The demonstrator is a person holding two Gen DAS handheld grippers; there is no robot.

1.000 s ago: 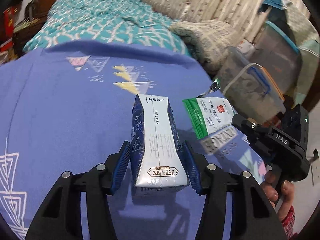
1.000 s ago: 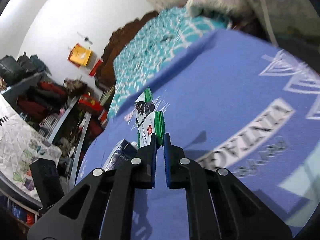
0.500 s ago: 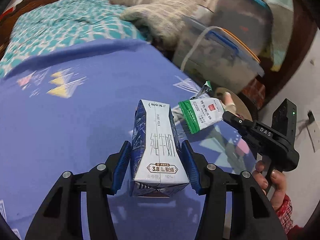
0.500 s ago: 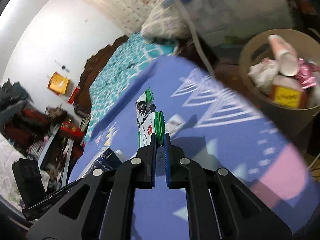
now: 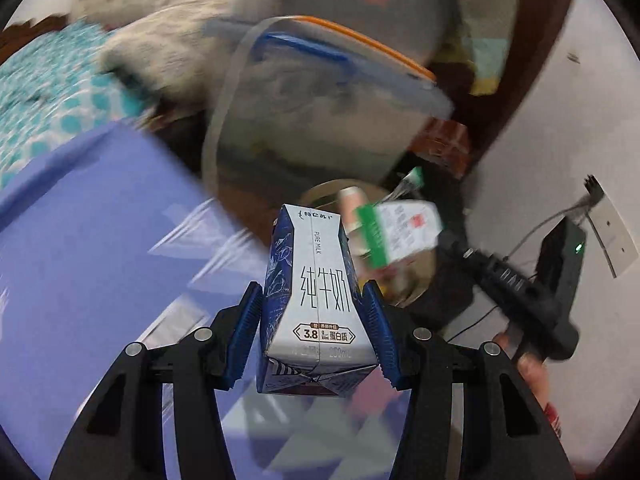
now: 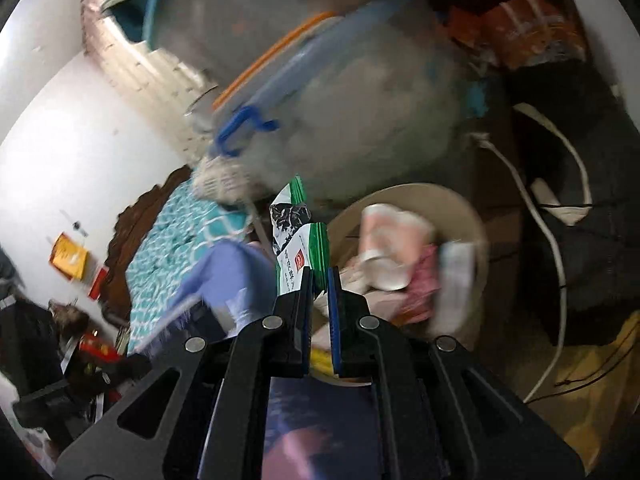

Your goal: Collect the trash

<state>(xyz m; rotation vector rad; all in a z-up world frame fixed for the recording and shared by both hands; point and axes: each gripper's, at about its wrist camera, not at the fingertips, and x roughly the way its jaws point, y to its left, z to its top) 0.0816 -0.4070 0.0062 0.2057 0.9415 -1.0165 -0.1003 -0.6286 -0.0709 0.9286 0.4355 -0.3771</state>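
Two pieces of trash are held at once. The left hand-held gripper [image 5: 312, 320] clamps a milk carton [image 5: 316, 300] across its side panels, upright; it looks stiff yet crushable, probably light, so a grip low on the flat sides suits it. The right hand-held gripper [image 6: 318, 280], jaws nearly together, pinches a thin green-edged wrapper [image 6: 298, 248] by its lower edge; limp and slippery, it needs that tight nip. At two o'clock from those jaws sits the part-filled trash bin [image 6: 472, 224].
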